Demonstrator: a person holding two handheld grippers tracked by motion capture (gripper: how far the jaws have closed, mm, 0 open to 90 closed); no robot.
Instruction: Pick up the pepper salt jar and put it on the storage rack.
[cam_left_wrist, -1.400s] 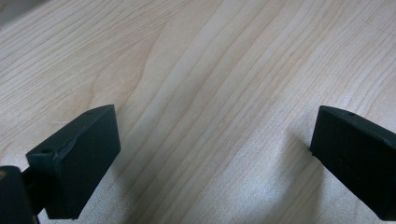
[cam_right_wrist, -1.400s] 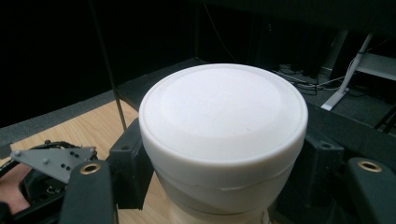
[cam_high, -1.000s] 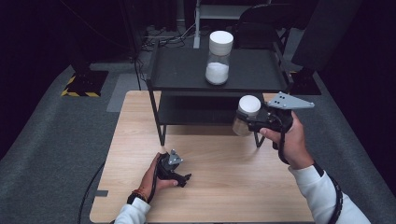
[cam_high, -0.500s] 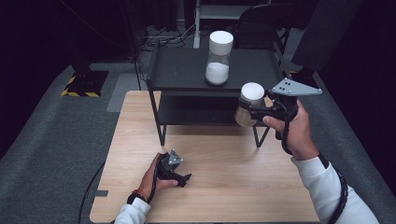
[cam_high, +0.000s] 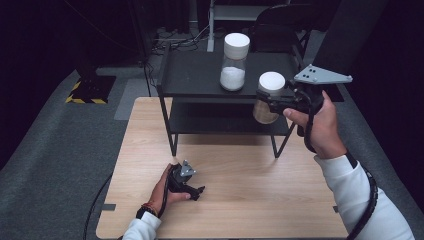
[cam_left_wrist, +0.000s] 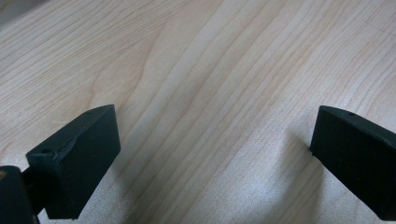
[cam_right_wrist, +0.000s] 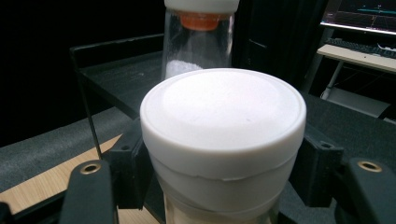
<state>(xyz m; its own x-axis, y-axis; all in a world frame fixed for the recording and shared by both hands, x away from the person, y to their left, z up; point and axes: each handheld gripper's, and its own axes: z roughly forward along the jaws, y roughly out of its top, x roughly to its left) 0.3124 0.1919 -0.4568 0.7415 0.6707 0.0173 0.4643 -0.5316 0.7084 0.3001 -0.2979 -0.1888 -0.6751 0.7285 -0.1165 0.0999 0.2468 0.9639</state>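
- The jar in hand (cam_high: 267, 100) is a glass one with a white lid and something pale inside. It's up in the air just off the front right corner of the black shelf unit (cam_high: 200, 75), lid about level with the top deck.
- The right gripper (cam_high: 274, 100) has its jaws clamped on the jar just under the lid. In the right gripper view the lid (cam_right_wrist: 223, 116) sits dead centre with a black jaw pressed in on each side.
- At roughly 10 o'clock from the held jar, a second jar (cam_high: 234, 62) with white powder already stands on the top deck, near its middle.
- My guess at progress: pickup is done and the jar is raised, and what's left is carrying it in over the deck, setting it down and letting go.
- Room to move looks decent. The deck is bare to the right of the standing jar and across its whole left half. The things to watch are the deck's front edge and bumping the standing jar.
- The left gripper (cam_high: 186, 181) is well away at about 7 o'clock, parked low on the wooden table (cam_high: 250, 190), jaws wide apart with nothing but wood grain between them, so it's not in the way.
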